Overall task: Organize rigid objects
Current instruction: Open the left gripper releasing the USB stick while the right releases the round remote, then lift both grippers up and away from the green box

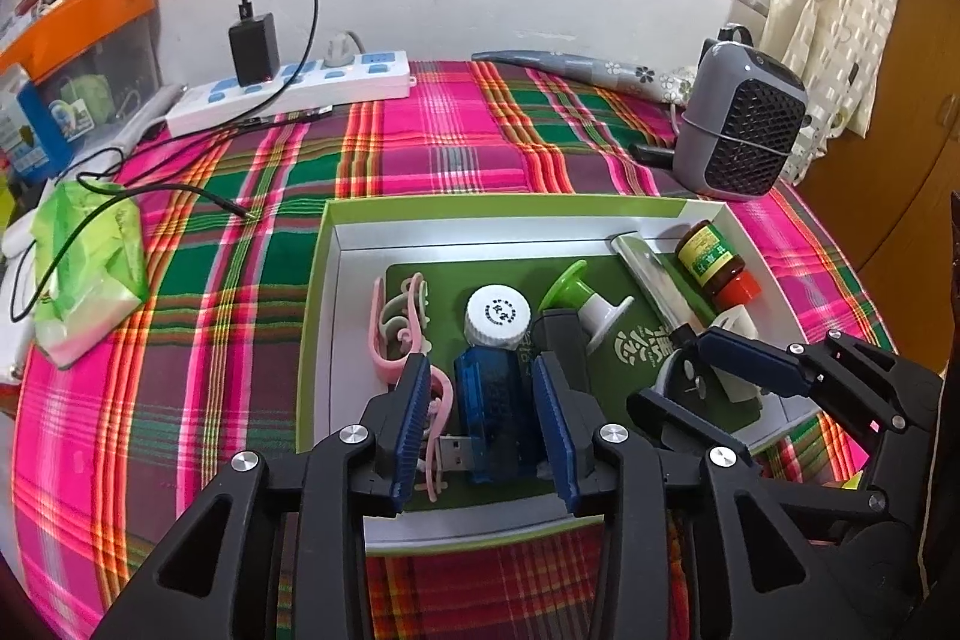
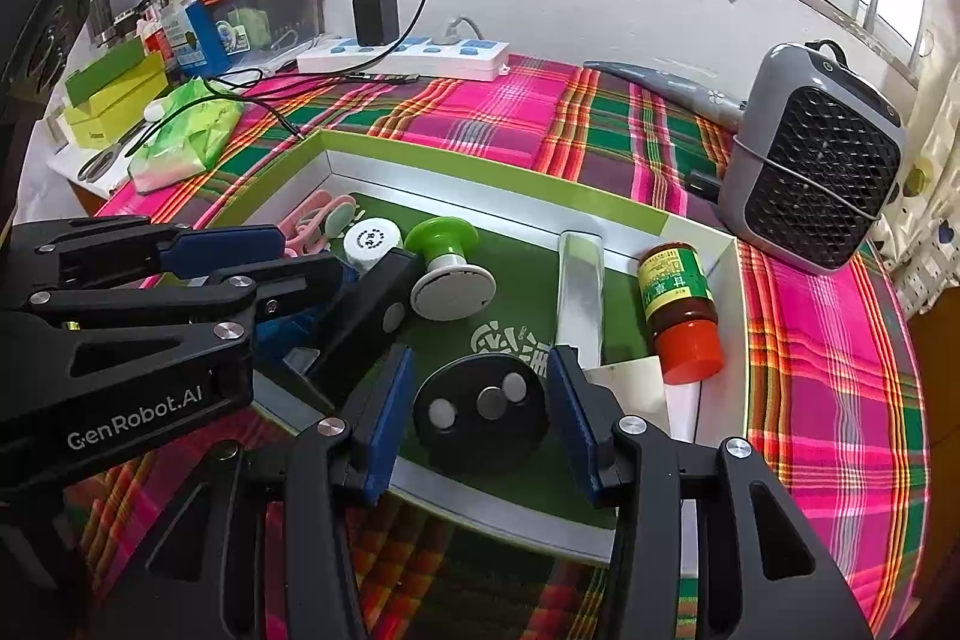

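We see a shallow green-rimmed cardboard box lid (image 1: 324,280) lying on the pink-and-green plaid cloth (image 1: 210,280), with the rigid things gathered inside it. From the left: a tangle of pink and pale-green plastic hooks (image 1: 399,322), then a translucent blue USB stick (image 1: 489,400) lying flat below a white screw cap (image 1: 498,313). Our left gripper (image 1: 483,418) is spread, its blue pads either side of the stick with a gap showing on both sides. Next come a green-and-white mushroom-shaped stamp (image 2: 447,262), a flat silver bar (image 2: 579,292) and a brown glass bottle with a red cap (image 2: 678,310) lying against the right wall. Our right gripper (image 2: 480,406) stands spread around a black round disc with three silver studs (image 2: 480,412), pads not touching it.
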Tool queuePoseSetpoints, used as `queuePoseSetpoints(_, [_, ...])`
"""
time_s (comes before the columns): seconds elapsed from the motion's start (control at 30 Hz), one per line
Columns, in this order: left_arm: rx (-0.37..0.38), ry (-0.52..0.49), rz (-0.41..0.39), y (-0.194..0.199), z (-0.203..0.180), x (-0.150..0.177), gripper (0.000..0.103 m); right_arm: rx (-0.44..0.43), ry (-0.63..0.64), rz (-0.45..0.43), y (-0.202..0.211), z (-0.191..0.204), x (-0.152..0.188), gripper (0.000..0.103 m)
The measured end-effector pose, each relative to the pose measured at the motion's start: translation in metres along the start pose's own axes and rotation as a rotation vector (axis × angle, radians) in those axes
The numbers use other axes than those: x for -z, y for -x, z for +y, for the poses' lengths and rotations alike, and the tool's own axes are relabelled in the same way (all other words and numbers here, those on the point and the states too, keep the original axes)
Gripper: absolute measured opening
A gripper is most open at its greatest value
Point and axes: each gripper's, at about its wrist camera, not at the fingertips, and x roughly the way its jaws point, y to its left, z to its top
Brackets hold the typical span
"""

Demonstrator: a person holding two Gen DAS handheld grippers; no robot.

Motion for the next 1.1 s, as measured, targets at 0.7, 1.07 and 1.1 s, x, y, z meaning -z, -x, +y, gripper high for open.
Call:
queuePoseSetpoints(0.7, [-0.052,0.021,-0.060,0.069,-0.013,0.054,0.036,0.037,-0.119,-0.070,0.070,-0.004,0.035,0.048])
queuePoseSetpoints(1.07, [-0.088,0.046,-0.007,0.077,-0.005,0.102,0.036,0.129,-0.217,-0.017,0.082,-0.032,0.078,0.049])
queuePoseSetpoints(1.1, [-0.097,0.047,-0.002,0.077,-0.004,0.105,0.036,0.135,-0.223,-0.012,0.082,-0.034,0.081,0.049])
